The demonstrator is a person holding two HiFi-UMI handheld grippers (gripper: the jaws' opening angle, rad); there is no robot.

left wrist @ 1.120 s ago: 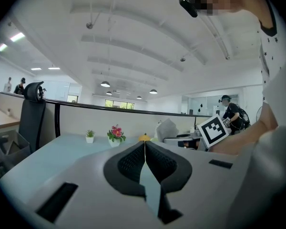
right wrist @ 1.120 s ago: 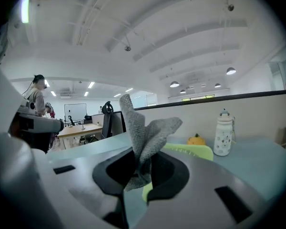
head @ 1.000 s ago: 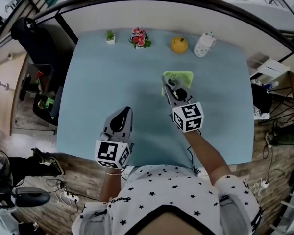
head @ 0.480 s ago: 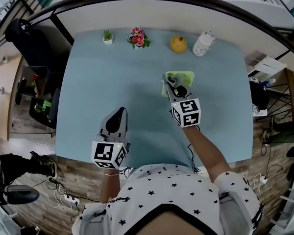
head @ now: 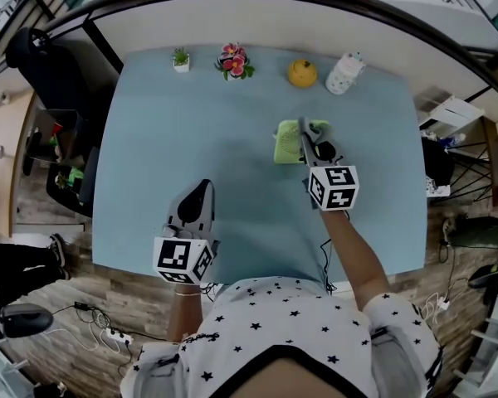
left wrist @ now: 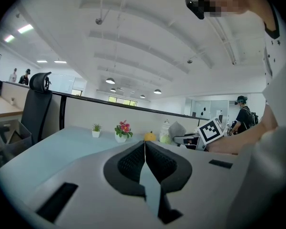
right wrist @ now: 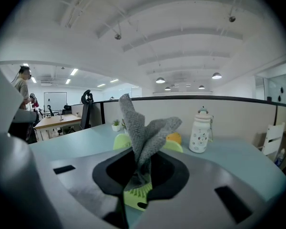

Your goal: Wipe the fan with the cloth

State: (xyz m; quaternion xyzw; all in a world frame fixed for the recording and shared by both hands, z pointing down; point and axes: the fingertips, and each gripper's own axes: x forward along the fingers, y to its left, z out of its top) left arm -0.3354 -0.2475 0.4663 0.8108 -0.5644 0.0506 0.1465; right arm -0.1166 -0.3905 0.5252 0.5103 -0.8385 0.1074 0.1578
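Note:
A light green fan (head: 290, 141) lies flat on the blue table (head: 166, 148), right of the middle. My right gripper (head: 302, 131) reaches over it from the near side, shut on a grey cloth (right wrist: 142, 137) that sticks up in crumpled folds between the jaws. In the right gripper view the green fan (right wrist: 136, 196) shows directly under the jaws, with more green either side of the cloth. My left gripper (head: 202, 191) hovers near the front left of the table, shut with nothing in it (left wrist: 144, 149), well apart from the fan.
Along the table's far edge stand a small potted plant (head: 181, 59), a pot of pink flowers (head: 235, 63), a yellow round object (head: 302, 73) and a white dotted bottle (head: 345, 74). A black office chair (head: 41, 56) stands off the left side. A partition wall runs behind the table.
My right gripper with the cloth has slid to the right across the fan. The left gripper has stayed almost where it was.

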